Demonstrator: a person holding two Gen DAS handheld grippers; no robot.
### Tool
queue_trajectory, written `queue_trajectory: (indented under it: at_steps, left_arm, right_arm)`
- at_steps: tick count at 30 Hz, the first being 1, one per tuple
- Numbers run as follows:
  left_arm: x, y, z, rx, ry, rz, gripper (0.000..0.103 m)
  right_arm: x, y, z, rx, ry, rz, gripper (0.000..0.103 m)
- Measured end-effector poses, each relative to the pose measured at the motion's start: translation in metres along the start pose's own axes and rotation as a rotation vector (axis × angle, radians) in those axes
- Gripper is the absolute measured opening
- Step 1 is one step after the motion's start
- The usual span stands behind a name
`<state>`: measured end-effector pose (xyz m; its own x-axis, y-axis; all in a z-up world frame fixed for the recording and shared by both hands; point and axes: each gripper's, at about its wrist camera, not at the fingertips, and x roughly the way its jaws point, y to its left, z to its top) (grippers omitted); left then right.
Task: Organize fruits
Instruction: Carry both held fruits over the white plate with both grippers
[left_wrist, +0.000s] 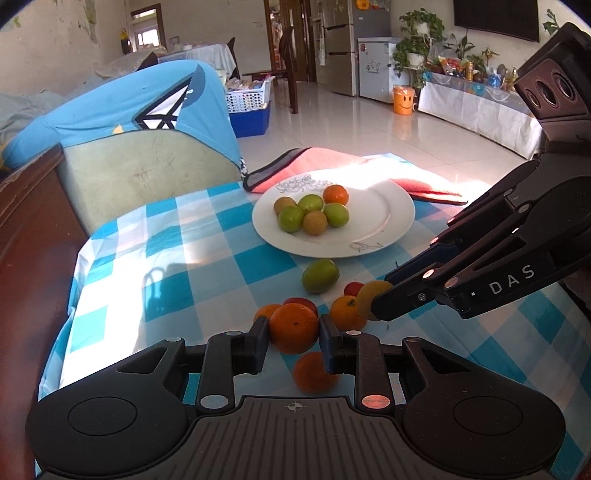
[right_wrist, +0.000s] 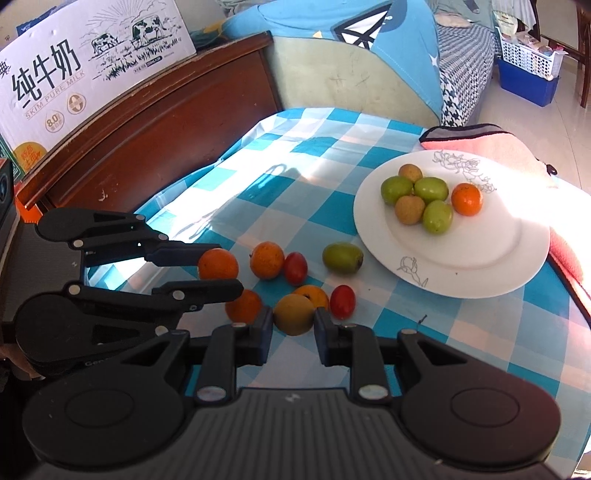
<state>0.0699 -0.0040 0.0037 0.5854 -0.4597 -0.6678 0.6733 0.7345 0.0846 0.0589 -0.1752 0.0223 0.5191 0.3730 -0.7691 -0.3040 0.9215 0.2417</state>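
Already an orange was clenched in the left tongs and a yellowish fruit in the right tongs; the plate was seen at one o'clock, nearer the right.

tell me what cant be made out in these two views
- Left tool grip on the orange: fingers flank it, but contact is hidden behind the fruit in both views.
- Right tool grip on the yellow-brown fruit: same; its near side is hidden.
- Lowest orange: partly hidden by a left finger in the left wrist view.
- Milk carton: cut off by the right wrist view's edge.
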Motion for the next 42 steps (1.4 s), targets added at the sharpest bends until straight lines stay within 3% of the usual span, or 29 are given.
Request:
queue_trajectory:
  at_steps: [20, 29, 42]
  left_arm:
    - [0.003, -0.003, 0.033, -0.117, -0.077, 0.005, 0.026]
    - [0.023, -0.011, 0.051, -0.203, -0.061, -0.023, 0.026]
    - [0.057, -0.018, 0.071, -0.27, -0.037, 0.001, 0.026]
  right_arm:
    - [-0.035, -0.031, 0.028, 0.086, -0.147, -0.046, 0.024]
    - [-0.038, -0.047, 0.032, 0.111, -0.155, -0.091, 0.024]
    - [-0.038, -0.071, 0.037, 0.146, -0.147, -0.15, 0.024]
